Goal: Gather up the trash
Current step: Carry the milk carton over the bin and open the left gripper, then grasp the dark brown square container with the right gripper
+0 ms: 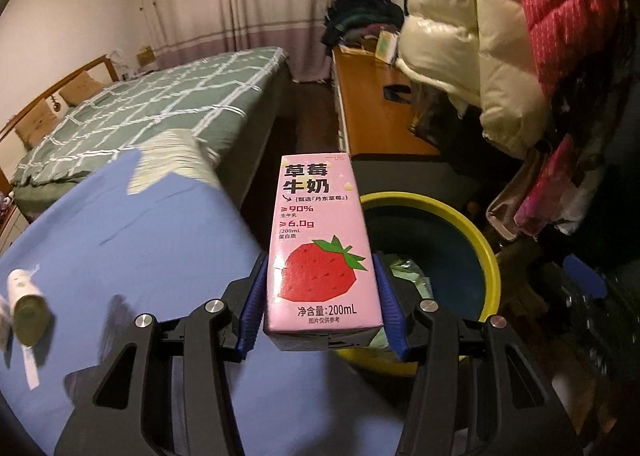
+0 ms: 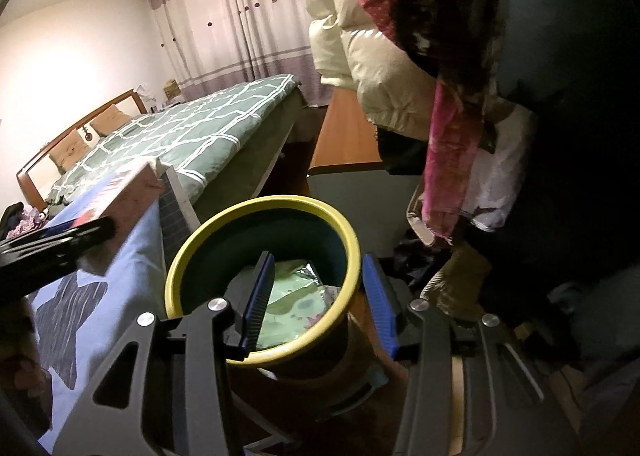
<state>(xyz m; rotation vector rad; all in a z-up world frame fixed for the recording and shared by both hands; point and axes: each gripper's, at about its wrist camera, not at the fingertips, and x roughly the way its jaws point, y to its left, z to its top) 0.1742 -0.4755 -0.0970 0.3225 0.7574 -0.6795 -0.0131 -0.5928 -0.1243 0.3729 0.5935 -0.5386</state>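
While the left gripper (image 1: 322, 296) clamps its ribbed blue pads on a pink rectangular milk carton (image 1: 322, 244), the box juts over the edge of the blue cloth (image 1: 140, 240) beside the round yellow-rimmed bin (image 2: 256, 212). Above that bin the right gripper (image 2: 316, 296) hangs with jaws apart, and crinkled green wrappers (image 2: 296, 292) lie inside.

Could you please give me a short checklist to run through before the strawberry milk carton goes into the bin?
1. Left gripper clamped on the milk carton: ok, both pads press its sides.
2. Carton over the bin mouth: not ok, it sits left of the rim, above the blue cloth.
3. Bin mouth unobstructed: not ok, the open right gripper hovers over it.
4. Room inside: ok, only a green wrapper lies low.
5. Carton empty: cannot tell.
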